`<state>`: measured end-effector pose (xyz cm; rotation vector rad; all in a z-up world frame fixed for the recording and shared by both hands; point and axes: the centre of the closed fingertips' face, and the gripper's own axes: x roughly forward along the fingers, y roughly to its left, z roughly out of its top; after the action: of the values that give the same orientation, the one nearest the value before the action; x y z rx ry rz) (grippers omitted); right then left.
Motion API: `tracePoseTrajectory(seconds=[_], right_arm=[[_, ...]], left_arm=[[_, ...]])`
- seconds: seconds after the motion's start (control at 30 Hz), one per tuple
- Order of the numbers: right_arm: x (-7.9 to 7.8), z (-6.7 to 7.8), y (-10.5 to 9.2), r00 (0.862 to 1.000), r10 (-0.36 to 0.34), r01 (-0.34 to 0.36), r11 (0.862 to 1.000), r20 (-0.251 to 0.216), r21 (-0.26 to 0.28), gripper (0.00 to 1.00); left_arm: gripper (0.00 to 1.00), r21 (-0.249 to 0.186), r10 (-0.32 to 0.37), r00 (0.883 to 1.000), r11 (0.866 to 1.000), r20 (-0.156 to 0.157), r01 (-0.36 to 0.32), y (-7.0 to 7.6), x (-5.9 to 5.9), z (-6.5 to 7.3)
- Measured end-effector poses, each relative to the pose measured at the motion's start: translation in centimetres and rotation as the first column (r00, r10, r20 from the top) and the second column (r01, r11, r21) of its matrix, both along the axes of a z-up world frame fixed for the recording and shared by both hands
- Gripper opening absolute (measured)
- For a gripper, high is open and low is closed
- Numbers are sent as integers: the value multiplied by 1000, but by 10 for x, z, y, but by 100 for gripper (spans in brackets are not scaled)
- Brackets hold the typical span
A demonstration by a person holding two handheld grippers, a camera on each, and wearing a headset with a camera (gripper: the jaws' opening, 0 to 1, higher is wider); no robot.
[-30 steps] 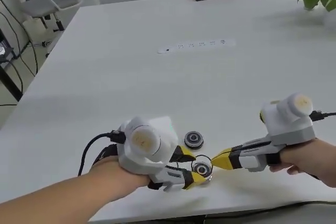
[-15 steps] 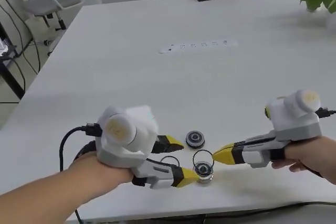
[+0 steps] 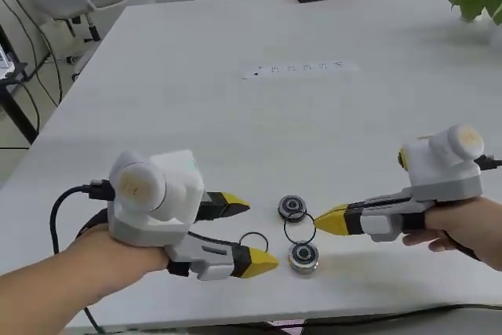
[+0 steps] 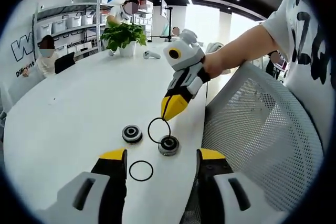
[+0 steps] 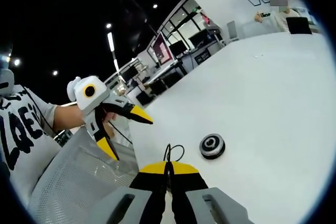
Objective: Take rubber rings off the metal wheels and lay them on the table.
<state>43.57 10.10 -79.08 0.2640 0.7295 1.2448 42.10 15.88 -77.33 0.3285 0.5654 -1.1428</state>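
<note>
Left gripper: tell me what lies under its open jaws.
A loose rubber ring lies flat on the white table between the left gripper's open jaws. In the head view the lower jaw hides part of the ring.

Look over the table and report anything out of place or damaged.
Nothing stands out. The far wheel and near wheel lie flat, a loose rubber ring lies flat by the open left gripper, and the shut right gripper holds a second ring near them. No damage shows.

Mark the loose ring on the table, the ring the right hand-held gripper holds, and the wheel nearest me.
loose ring (image 4: 129, 171): left gripper view, band.
held ring (image 4: 148, 130): left gripper view, band.
nearest wheel (image 4: 168, 145): left gripper view, hub.
</note>
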Motion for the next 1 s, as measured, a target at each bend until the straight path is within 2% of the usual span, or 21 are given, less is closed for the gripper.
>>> tracePoseTrajectory(seconds=[0.2,0.4,0.57,0.7,1.0], right_arm=[[4,4,10,1000,13,-13,1000,4,6,0],[7,7,23,1000,25,-25,1000,5,14,0],[7,4,31,999,35,-35,999,-2,10,0],[8,1,36,999,37,-37,999,-9,10,0],[14,-10,46,999,32,-32,999,-22,0,0]], left_arm=[[56,-9,44,999,999,8,-44,15,5,4],[60,-7,79,997,997,5,-79,28,5,2],[62,-1,94,996,996,6,-94,37,4,-1],[63,23,94,995,995,29,-95,45,5,-1],[66,20,132,990,991,40,-133,60,10,1]])
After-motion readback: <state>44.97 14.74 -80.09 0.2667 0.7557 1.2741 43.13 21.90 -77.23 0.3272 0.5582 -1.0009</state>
